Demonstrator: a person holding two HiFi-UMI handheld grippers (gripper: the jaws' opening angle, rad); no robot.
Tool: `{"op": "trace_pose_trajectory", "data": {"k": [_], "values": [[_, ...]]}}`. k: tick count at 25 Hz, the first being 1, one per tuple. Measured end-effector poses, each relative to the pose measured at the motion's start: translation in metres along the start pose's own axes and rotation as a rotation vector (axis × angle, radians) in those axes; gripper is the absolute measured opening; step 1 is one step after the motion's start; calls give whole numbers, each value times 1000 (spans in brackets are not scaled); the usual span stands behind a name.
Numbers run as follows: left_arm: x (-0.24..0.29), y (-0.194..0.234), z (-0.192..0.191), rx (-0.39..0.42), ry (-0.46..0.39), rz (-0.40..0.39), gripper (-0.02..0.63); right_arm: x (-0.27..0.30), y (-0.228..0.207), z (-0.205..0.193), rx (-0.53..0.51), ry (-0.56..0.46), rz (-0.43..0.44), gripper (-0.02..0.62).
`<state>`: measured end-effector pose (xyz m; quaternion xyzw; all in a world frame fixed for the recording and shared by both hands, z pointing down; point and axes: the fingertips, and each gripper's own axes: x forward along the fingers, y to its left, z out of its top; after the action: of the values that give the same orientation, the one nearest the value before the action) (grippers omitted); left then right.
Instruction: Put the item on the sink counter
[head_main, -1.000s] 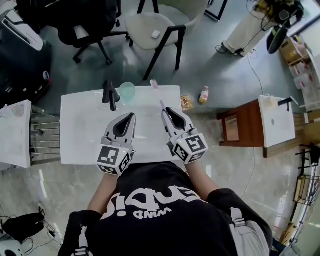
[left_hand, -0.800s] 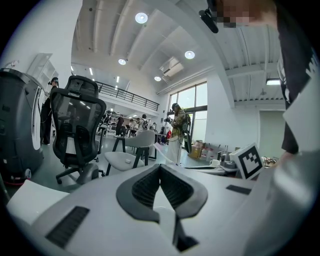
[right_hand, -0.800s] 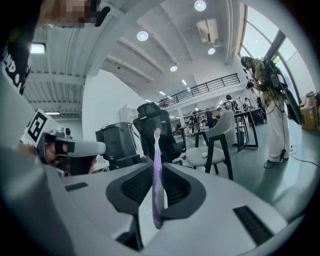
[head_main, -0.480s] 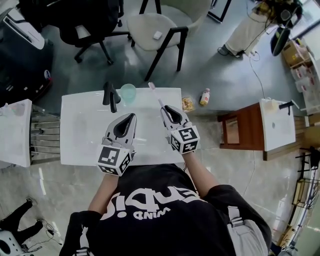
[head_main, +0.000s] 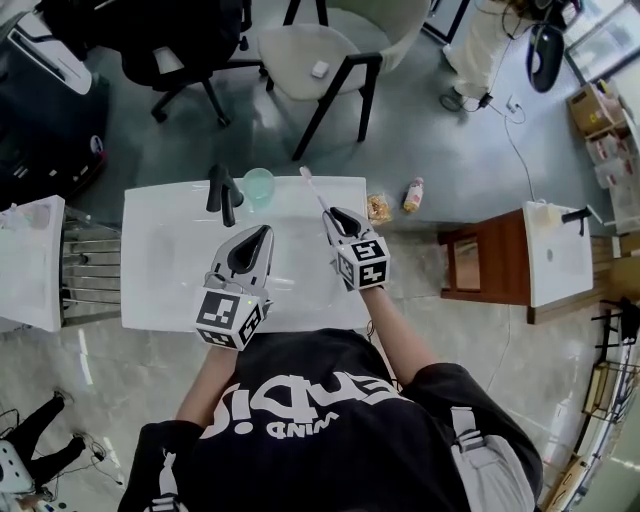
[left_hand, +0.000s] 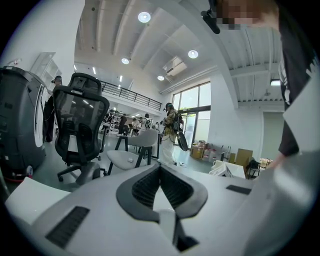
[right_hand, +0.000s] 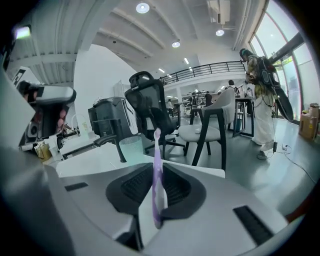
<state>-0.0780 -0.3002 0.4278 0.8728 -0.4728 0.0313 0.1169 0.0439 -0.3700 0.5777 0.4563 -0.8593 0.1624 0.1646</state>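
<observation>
Toothbrush (right_hand: 157, 165), slim lilac plastic handle, pale head: clamped between the ribbed black pads of the right gripper (head_main: 333, 216), projecting past its tips above the sink counter (head_main: 170, 275); not yet laid down, so lowering and release remain. Left gripper (head_main: 262, 233): jaws together, nothing held; counter glossy white, rectangular; translucent teal cup (head_main: 257, 185) beside black faucet (head_main: 220, 192)

The white sink counter (head_main: 160, 290) carries a black faucet (head_main: 220, 192) at its far edge, with a pale green cup (head_main: 258, 185) standing upright just beside it.
</observation>
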Motion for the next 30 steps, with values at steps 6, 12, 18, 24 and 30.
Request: {"op": "trace_pose_trajectory", "data": {"k": [6, 12, 18, 24, 30], "values": [[2, 3, -2, -4, 13, 10, 20, 16, -13, -20, -17, 69, -10, 72], [5, 7, -5, -7, 23, 15, 20, 31, -15, -35, -42, 126, -12, 72], [8, 6, -5, -10, 29, 16, 20, 40, -18, -47, -59, 182, -19, 72], [8, 8, -6, -19, 27, 19, 20, 43, -20, -55, -67, 210, -27, 72], [9, 10, -8, -28, 28, 22, 20, 49, -23, -62, -96, 251, -28, 72]]}}
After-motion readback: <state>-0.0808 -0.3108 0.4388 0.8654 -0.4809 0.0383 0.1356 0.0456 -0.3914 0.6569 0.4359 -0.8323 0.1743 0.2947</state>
